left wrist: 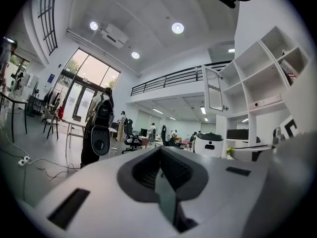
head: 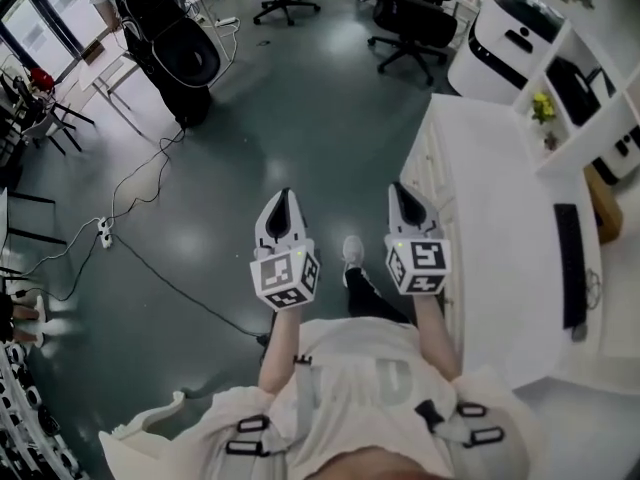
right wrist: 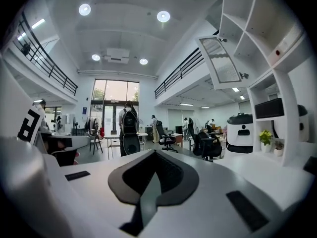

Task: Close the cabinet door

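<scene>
Glass door stands open at the shelves' upper left. Short of the shelves, left tongs and right tongs are together, empty. Likely the approach; next, reach up and push it shut.

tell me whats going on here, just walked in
A person holds a two-jaw gripper in each hand, standing beside a white counter in an open office. The left gripper and the right gripper are both shut and empty, held out in front. A cabinet door hangs open high on the white shelf unit ahead. Neither gripper touches it, so closing it is not yet done.
</scene>
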{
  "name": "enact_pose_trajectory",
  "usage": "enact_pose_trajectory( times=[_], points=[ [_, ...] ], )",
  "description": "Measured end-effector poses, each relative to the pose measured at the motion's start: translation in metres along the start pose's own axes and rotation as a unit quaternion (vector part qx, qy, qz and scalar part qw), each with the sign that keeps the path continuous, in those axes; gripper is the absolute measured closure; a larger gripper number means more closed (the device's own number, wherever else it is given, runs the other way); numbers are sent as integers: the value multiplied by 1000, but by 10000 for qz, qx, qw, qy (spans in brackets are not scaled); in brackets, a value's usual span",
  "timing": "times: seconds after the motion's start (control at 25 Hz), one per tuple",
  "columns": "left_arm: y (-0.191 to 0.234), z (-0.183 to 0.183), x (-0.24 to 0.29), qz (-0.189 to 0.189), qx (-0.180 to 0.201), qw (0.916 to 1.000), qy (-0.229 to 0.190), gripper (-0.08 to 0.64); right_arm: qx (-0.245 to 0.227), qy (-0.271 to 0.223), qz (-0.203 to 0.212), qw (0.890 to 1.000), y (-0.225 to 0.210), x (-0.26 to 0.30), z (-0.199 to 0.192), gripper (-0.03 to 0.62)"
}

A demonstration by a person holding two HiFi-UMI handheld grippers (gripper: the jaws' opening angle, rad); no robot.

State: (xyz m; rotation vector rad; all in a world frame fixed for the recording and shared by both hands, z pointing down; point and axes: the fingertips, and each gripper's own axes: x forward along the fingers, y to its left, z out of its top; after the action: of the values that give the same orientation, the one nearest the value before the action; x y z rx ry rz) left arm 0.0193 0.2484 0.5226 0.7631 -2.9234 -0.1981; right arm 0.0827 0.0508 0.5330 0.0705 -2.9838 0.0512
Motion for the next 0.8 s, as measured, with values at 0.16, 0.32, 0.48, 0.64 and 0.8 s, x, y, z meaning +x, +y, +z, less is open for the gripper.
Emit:
enact_pose_trajectory(
  times=[0.16,0.32,0.48,0.64,0.8],
  points=[
    [6,13,63,84,22,10000,33,554,-11,-43,170,9998,-18,66,26,589],
    [13,42,131,130,116,9998,-37,554,52,-113,213,9997,-42,130,52,589],
    [17,64,204,75,-13,9999,-132,555,98,-202,215,9995,-68,190,73,589],
    [6,85,274,-185,-200,9991,-317,555,9,-292,76,9995,-101,238,96,589],
    [-6,98,316,-445,-243,9981,-336,554,-77,-364,-107,9992,-124,270,117,589]
  ],
)
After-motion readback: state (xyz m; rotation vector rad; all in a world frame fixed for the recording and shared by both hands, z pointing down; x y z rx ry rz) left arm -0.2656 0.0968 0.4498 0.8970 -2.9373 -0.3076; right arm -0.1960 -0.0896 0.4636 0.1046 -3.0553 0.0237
